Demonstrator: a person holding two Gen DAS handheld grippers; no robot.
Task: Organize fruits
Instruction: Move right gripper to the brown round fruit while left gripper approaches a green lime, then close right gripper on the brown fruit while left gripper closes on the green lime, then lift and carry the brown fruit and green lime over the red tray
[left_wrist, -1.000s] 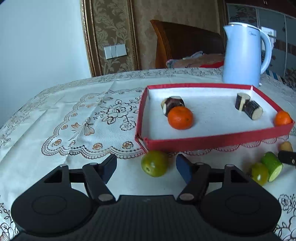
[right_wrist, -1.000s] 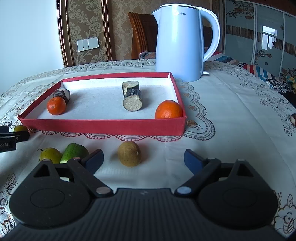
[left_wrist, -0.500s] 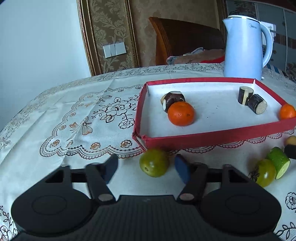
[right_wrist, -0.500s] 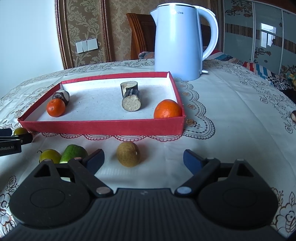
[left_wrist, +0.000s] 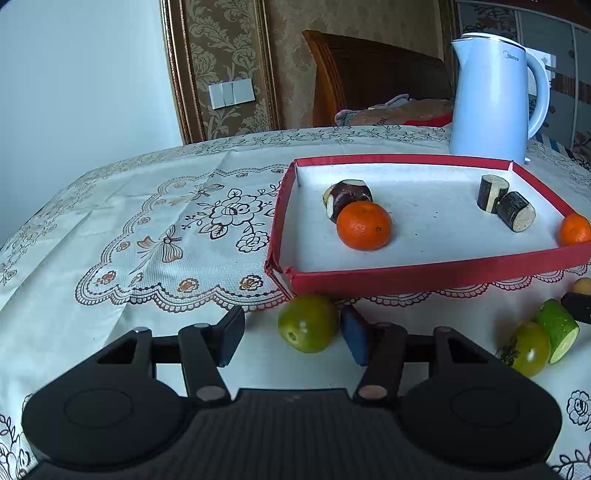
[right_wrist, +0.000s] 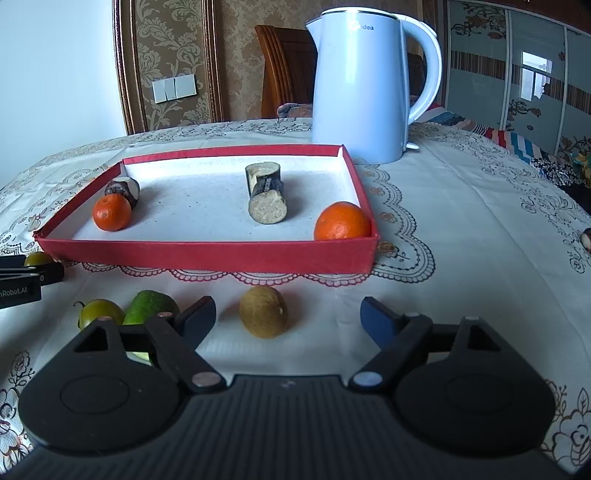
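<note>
A red tray holds two oranges and dark cut pieces. My left gripper is open around a green round fruit in front of the tray; the right fingertip is close against it. My right gripper is open, with a brown fruit between its fingers. A second green fruit and a green cucumber piece lie between the grippers.
A light blue kettle stands behind the tray. A wooden chair is at the table's far edge. A small dark fruit lies at the far right. The lace cloth covers the table.
The left gripper has moved forward around the green fruit and its fingers have narrowed towards it. The right gripper has barely moved.
</note>
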